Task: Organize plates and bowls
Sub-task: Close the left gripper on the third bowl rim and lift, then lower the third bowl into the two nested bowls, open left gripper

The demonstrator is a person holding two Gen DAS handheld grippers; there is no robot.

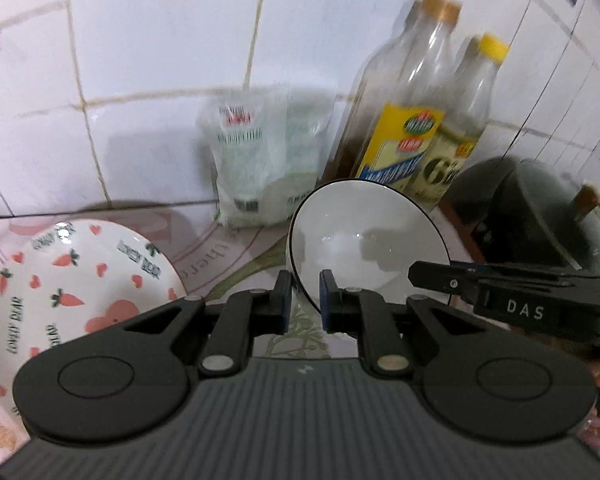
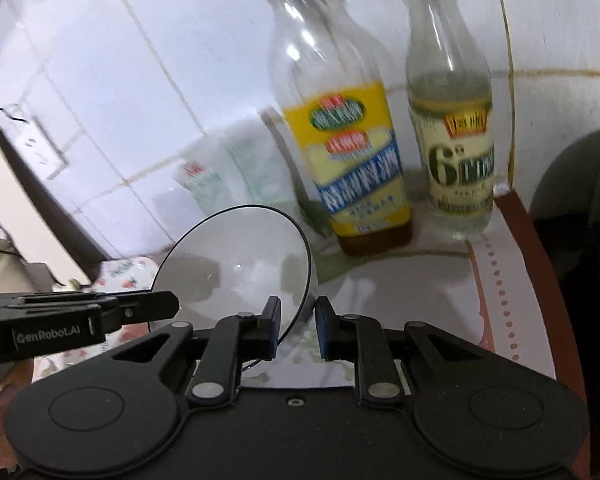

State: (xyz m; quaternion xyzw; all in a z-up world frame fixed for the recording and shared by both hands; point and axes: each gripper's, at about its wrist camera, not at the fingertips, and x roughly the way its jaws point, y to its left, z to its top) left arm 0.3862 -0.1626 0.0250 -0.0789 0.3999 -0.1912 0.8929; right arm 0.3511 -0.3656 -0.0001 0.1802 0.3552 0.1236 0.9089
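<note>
A white bowl [image 1: 364, 240] with a thin black rim is tilted up off the counter, held from both sides. My left gripper [image 1: 305, 304] is shut on its left rim. In the right wrist view my right gripper [image 2: 298, 322] is shut on the right rim of the same bowl [image 2: 236, 264]. Each gripper shows side-on in the other's view, the right gripper [image 1: 420, 274] at the right and the left gripper [image 2: 172, 304] at the left. A deep plate [image 1: 72, 280] printed with carrots and hearts rests on the counter to the left.
Against the tiled wall stand a white bag [image 1: 260, 160], an oil bottle [image 1: 400, 120] with a yellow label and a clear vinegar bottle [image 1: 464, 128]. A dark pot [image 1: 540, 220] sits at the right. A patterned cloth [image 2: 420, 288] covers the counter.
</note>
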